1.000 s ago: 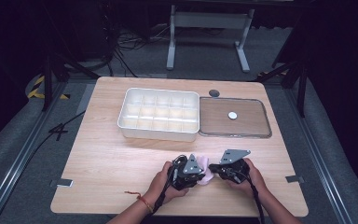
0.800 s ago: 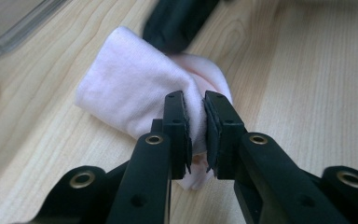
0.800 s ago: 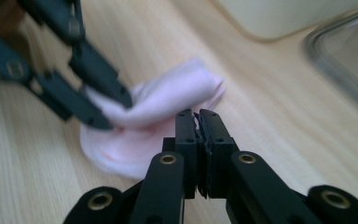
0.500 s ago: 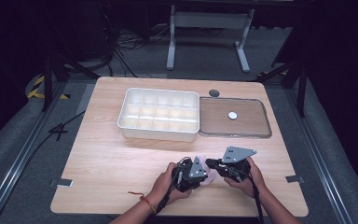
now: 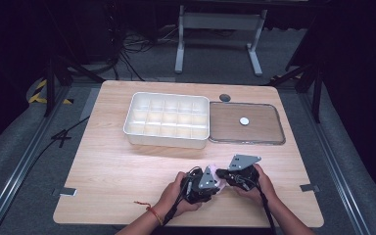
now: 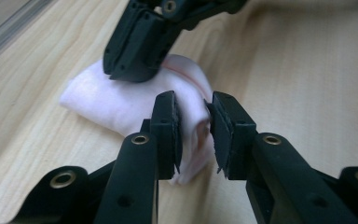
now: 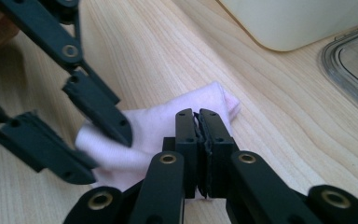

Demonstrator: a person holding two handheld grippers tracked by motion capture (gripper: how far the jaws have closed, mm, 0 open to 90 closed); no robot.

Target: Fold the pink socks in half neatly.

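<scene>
Near the table's front edge lies the small folded pale-pink cloth, which my right gripper pinches flat between pressed-together jaws, probably to anchor the fold while my left gripper, jaws just parting, lets go of the cloth's end.

1. The right hand-held gripper has its two black jaws pressed together, resting on a folded pink cloth on the wooden table
2. The left hand-held gripper reaches the cloth's other end, jaws parted
3. A white box and a clear lid lie beyond
</scene>
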